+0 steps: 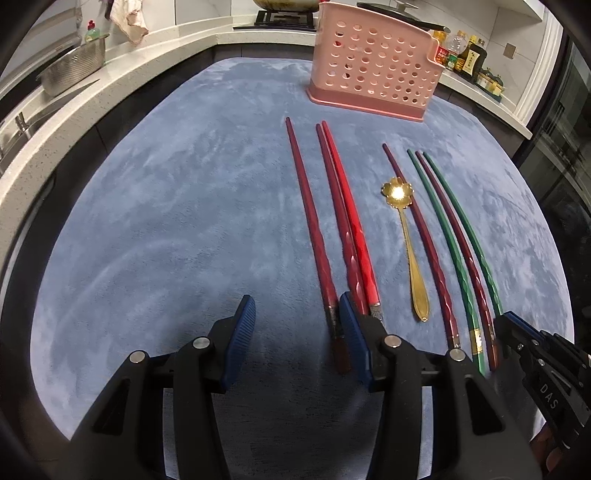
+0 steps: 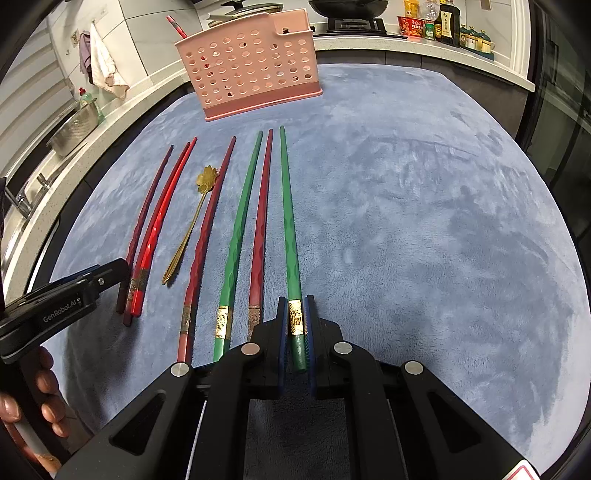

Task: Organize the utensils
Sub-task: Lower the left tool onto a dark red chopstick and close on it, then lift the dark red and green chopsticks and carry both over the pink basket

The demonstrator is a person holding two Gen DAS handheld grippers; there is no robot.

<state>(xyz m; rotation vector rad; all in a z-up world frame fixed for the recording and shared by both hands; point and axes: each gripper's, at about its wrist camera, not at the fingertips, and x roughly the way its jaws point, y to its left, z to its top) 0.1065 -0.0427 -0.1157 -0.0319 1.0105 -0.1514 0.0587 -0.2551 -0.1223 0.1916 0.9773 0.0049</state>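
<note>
- Blue fleece mat (image 2: 424,221) covers the whole work surface. Prob. there to stop thin utensils rolling or sliding.
- Pink perforated holder (image 2: 247,66) stands upright at far edge of mat, well apart from the row. One red stick (image 2: 175,26) already pokes out its top, so it's the drop-off spot by my read.
- Right gripper (image 2: 297,321): jaws clamped tight on outermost green chopstick (image 2: 290,221), pads squeezing the gold-banded butt end. Stick still lies flat on mat, tip aimed at holder. Grabbing the thick end likely gives firmest hold & leaves the tip free to lead into the basket.
- Left gripper (image 1: 295,325): jaws about half apart, nothing between them. Right-hand pad sits just beside butt ends of the red pair (image 1: 343,229); the dark red single (image 1: 314,240) ends near the gap. Looks like lining up for a pick, not gripping yet.
- Remaining sticks lie parallel, butts toward the person: 2nd green one (image 2: 240,229), maroon one (image 2: 260,221) between the greens, another maroon (image 2: 207,229) just beside the spoon. Neat row = easy one-at-a-time grabs.
- Gold flower-bowl spoon (image 1: 406,243), smallest item, lies between red pair & maroons, untouched.
</note>
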